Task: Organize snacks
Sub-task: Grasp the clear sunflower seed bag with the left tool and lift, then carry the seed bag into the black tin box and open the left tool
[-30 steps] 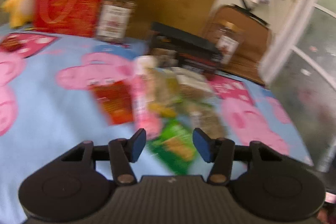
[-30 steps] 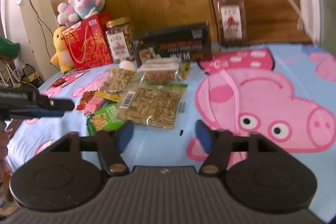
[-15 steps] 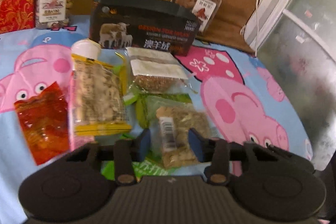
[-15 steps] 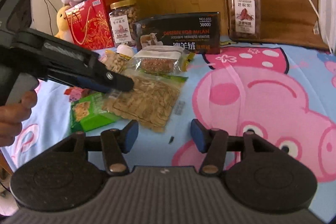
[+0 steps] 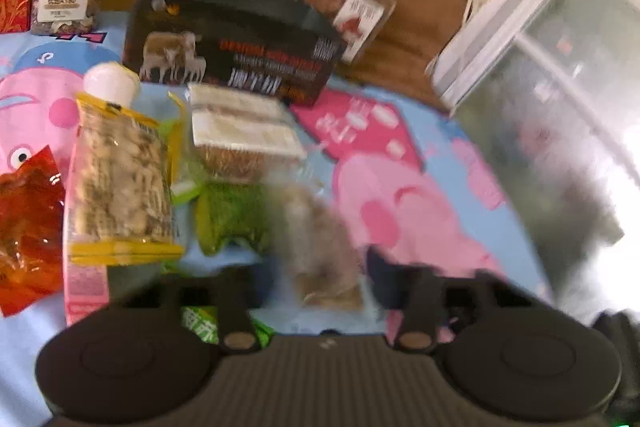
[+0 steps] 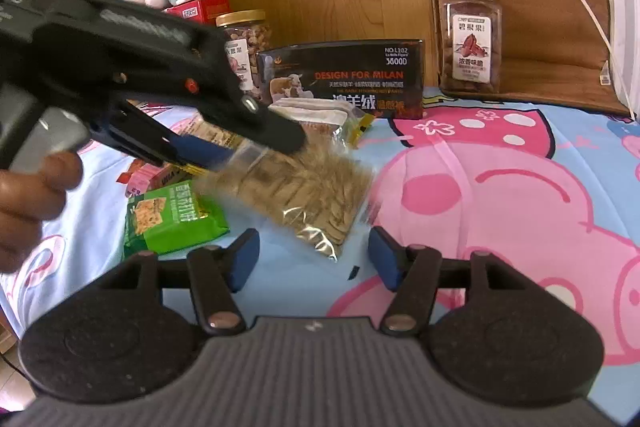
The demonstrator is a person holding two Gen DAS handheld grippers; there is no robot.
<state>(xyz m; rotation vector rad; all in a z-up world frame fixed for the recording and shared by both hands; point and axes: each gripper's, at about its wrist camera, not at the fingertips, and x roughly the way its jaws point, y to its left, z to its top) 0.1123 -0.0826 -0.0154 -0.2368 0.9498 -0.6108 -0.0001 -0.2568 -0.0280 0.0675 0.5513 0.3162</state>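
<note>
Far left of the right wrist view, a hand steers the left gripper in, its jaws closing on the top edge of the clear seed bag, and the bag hangs tilted, low corner near the bedsheet. Below it the green cracker pack lies flat, glossy foil, a soft pillow shape. Lower centre, the right gripper hovers empty, jaws opening, nothing between them. In the left wrist view the seed bag is a brown blur between the fingers, so how much film is pinched I cannot tell. Here's the worry: slick crinkly plastic, loose seeds sliding to the low end. If only the seal strip is caught, the weight could tug it free, or a swing could clip the pile behind. That pile, moving right: a yellow-edged nut bag, lumpy and clear; a crumpled red wrapper at the left edge; a transparent tray of brown cakes; then the rigid dark cardboard box standing on edge. Far right, a square plastic jar with a gold lid sits against a brown cushion, on the cartoon-pig bedsheet, soft cloth and no firm footing.
</note>
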